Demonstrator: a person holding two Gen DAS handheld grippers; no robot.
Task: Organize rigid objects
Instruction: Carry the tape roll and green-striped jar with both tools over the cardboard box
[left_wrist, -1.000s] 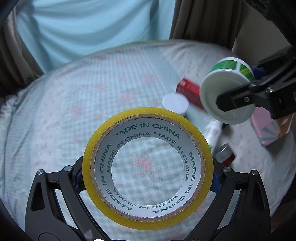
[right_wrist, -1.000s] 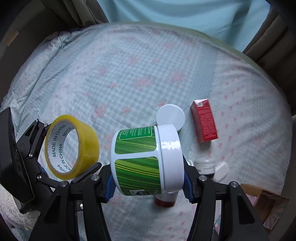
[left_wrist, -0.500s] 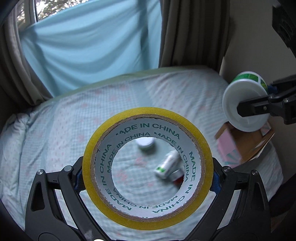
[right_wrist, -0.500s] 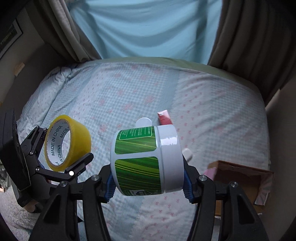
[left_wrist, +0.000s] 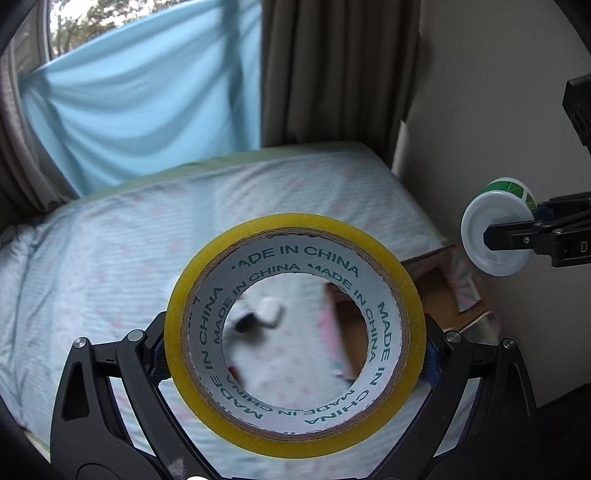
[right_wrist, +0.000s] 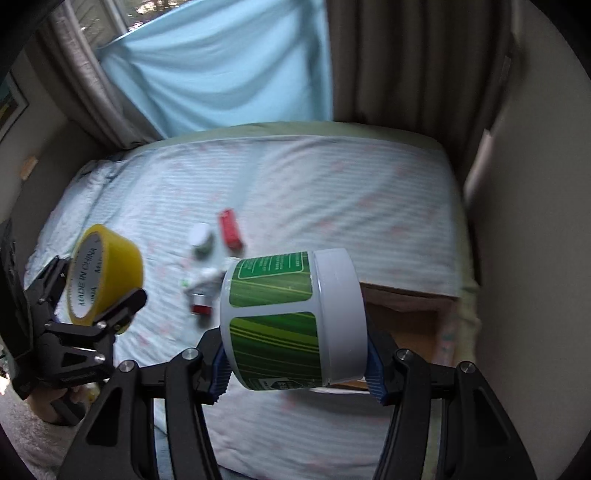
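Both grippers rose above the bed (right_wrist: 332, 177): left fingers (left_wrist: 159, 354) clamp tape roll (left_wrist: 295, 332), right fingers (right_wrist: 221, 373) seemingly jar (right_wrist: 291, 317).

Both grippers now sit higher and farther back from the bed (right_wrist: 332, 177) than a second ago; the red box (right_wrist: 231, 229) and small containers look smaller and more distant. A cardboard box (right_wrist: 406, 317) at the bed's edge comes into view.

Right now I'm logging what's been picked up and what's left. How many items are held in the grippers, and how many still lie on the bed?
Held in grippers: 2, the yellow tape roll and the green-labelled jar.
On the bed: 3 clear, namely a red box, a white-capped jar and a red-capped jar, with a blurred cluster beside them.
Total: 5.
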